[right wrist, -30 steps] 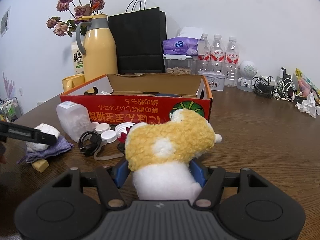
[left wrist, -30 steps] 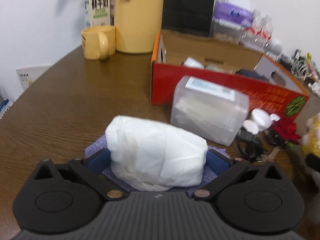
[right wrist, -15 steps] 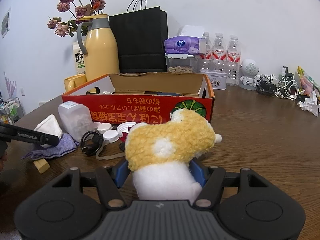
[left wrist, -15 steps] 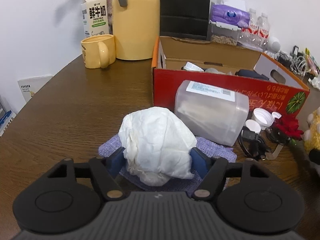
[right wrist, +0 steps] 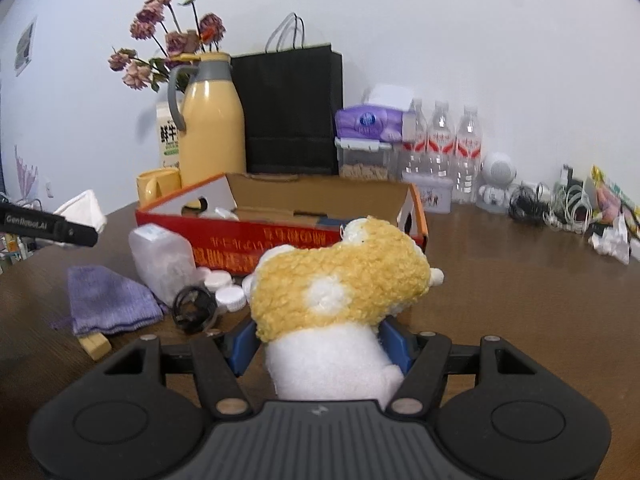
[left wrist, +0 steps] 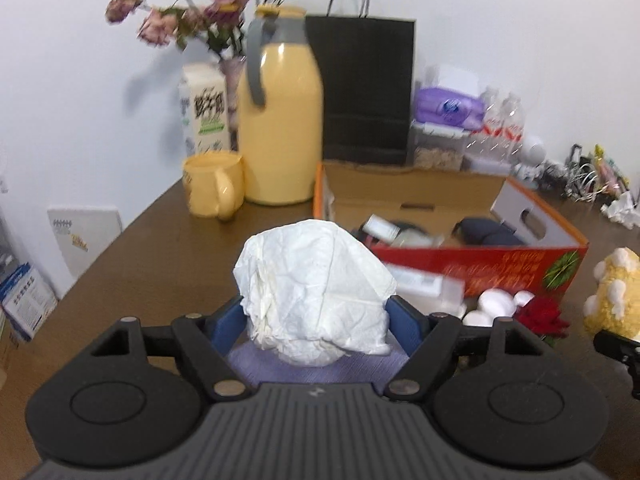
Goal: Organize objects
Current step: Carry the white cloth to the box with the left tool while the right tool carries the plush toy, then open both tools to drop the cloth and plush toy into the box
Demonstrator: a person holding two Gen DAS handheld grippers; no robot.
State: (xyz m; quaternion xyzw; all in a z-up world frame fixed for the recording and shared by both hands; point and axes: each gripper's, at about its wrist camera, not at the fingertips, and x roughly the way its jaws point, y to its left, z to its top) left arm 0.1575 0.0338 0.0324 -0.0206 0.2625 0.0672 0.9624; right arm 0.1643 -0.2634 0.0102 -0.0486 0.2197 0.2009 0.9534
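Left gripper [left wrist: 318,322], its jaws just having been opening slightly, gripping crumpled white tissue [left wrist: 316,296] above purple cloth [right wrist: 108,300], right gripper [right wrist: 320,346] clenching yellow plush toy [right wrist: 340,276] near red box [right wrist: 280,240], "GenRobot.AI" showing on left finger, box lettering blurring, unreadable.

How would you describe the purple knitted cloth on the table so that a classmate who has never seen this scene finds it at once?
Start at the red cardboard box on the brown table. At its left front corner lies a clear plastic container; the purple knitted cloth lies flat just left of that. It is the only soft purple thing there, beside hard white caps.
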